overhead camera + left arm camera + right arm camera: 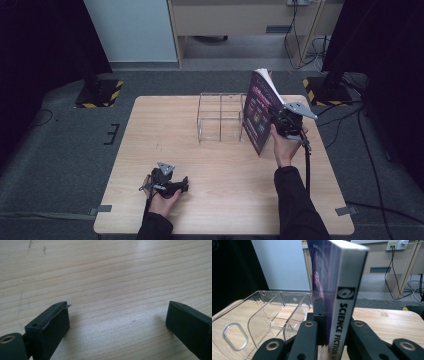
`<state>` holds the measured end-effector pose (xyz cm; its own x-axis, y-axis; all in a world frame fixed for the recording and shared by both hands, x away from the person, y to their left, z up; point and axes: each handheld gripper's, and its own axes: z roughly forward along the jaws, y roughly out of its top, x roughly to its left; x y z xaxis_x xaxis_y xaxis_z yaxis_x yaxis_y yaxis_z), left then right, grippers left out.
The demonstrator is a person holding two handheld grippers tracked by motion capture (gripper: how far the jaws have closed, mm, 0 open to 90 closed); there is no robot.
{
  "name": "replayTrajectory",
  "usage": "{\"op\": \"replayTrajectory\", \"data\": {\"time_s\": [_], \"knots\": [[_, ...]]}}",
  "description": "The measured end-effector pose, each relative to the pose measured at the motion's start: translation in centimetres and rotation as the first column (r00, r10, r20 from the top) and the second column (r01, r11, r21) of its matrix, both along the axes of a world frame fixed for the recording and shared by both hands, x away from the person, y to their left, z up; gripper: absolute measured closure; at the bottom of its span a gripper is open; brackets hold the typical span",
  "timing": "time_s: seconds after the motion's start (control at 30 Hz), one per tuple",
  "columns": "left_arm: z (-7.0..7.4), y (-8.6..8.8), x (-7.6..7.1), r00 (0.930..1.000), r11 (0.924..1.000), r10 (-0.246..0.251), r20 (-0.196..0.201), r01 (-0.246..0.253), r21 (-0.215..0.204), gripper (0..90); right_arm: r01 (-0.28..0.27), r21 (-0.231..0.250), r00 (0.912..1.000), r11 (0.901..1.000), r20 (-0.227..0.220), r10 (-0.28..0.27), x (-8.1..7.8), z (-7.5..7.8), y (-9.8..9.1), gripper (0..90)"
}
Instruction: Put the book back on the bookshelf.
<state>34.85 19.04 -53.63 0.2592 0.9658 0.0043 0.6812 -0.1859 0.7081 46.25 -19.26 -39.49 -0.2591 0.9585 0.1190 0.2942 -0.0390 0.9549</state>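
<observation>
Light wooden counter under my 2 hands. Clear plastic divided rack at the far middle. Purple softcover book upright just right of rack, clamped by my right hand-held gripper. Left hand-held gripper rests on counter, jaws spread, empty.

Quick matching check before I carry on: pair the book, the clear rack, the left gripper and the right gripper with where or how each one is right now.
Things:
1. book
2. clear rack
3. left gripper
4. right gripper

States:
A. low over bare wood at the table's near edge, jaws apart
B. clamped on the spine
C. held upright, purple cover facing left
D. standing mid-table, compartments unfilled

Pairs: 1-C, 2-D, 3-A, 4-B
</observation>
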Motion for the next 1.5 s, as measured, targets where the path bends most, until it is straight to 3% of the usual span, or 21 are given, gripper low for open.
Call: {"op": "replayTrajectory", "data": {"time_s": [0.23, 0.37, 0.63, 0.77, 1.17, 1.5], "knots": [[0.0, 0.0, 0.0, 1.0000, 1.0000, 0.000, 0.000, 0.000, 0.000, 4.2, -0.025, 0.004, 0.9996, 0.9997, -0.015, 0.026, 0.0, 0.2, -0.3, 82.6], [0.0, 0.0, 0.0, 1.0000, 1.0000, 0.000, 0.000, 0.000, 0.000, 4.2, -0.014, -0.027, 0.9997, 0.9995, 0.019, 0.015, -0.3, 0.2, 0.2, 82.9], [0.0, 0.0, 0.0, 1.0000, 1.0000, 0.000, 0.000, 0.000, 0.000, 4.2, 0.028, -0.023, 0.9979, 0.9993, 0.059, -0.027, -0.5, 0.0, 0.7, 83.0], [0.0, 0.0, 0.0, 1.0000, 1.0000, 0.000, 0.000, 0.000, 0.000, 4.2, 0.050, -0.044, 0.9950, 0.9977, 0.089, -0.046, -0.5, -0.3, 0.9, 83.0], [0.0, 0.0, 0.0, 1.0000, 1.0000, 0.000, -0.001, 0.000, -0.001, 4.0, 0.043, -0.044, 0.9970, 0.9981, 0.066, -0.040, -0.4, -0.5, 0.6, 82.2], [0.0, 0.0, 0.0, 1.0000, 1.0000, 0.000, 0.000, 0.000, -0.001, 4.0, 0.055, -0.073, 0.9963, 0.9958, 0.070, -0.050, -0.8, -0.5, 0.6, 76.6]]}}
